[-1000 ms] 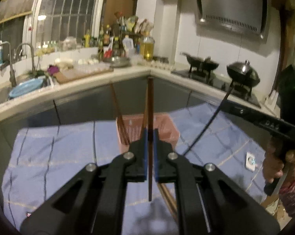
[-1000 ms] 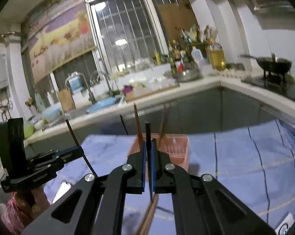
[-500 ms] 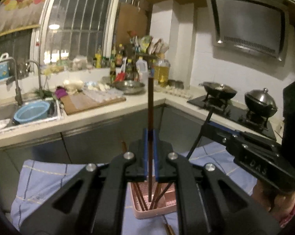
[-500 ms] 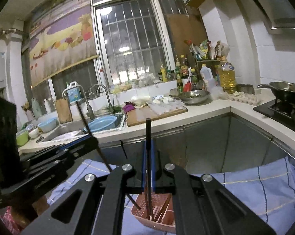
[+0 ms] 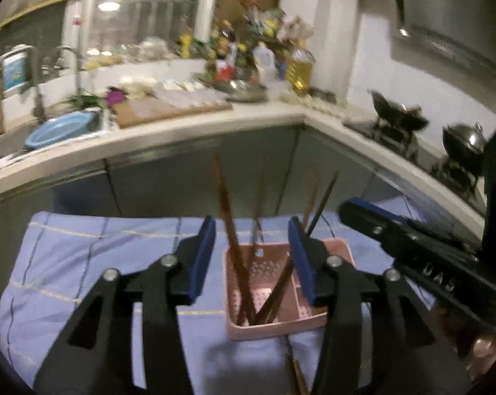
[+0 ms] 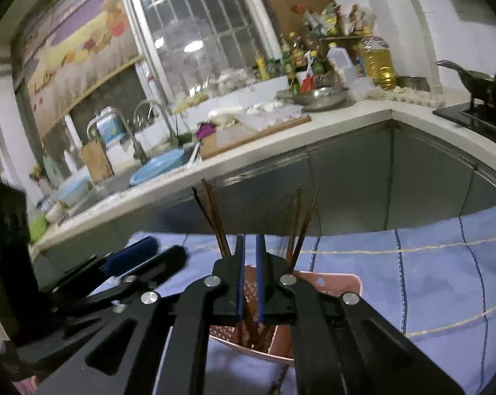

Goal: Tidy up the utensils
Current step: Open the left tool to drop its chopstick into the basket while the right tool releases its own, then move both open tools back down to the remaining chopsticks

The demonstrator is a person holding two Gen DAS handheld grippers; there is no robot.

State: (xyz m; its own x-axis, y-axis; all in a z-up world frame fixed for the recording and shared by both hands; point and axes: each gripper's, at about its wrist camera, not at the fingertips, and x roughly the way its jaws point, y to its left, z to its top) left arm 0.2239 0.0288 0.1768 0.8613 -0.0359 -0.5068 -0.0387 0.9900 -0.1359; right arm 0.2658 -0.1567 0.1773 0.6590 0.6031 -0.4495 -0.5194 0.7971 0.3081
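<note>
A pink perforated utensil basket [image 5: 317, 321] stands on a blue checked cloth [image 5: 83, 263]; it also shows in the right wrist view [image 6: 333, 283]. Several brown chopsticks [image 5: 228, 230] stand leaning inside it, seen also in the right wrist view [image 6: 215, 217]. My left gripper [image 5: 251, 230] is open and empty, its jaws wide apart above the basket. My right gripper [image 6: 250, 240] is open by a narrow gap with nothing between the pads, just above the basket. More chopsticks [image 5: 295, 375] lie on the cloth in front of the basket.
A grey cabinet front and white L-shaped counter [image 5: 215, 128] rise behind the cloth, with a sink and blue bowl [image 5: 60, 128], a cutting board, bottles, and a stove with pans [image 5: 399, 121]. The right gripper body [image 5: 422, 263] crosses the left view's right side.
Both grippers held a chopstick upright over the basket; both have opened and the chopsticks now stand in the basket. Both views have tilted down toward the basket.
</note>
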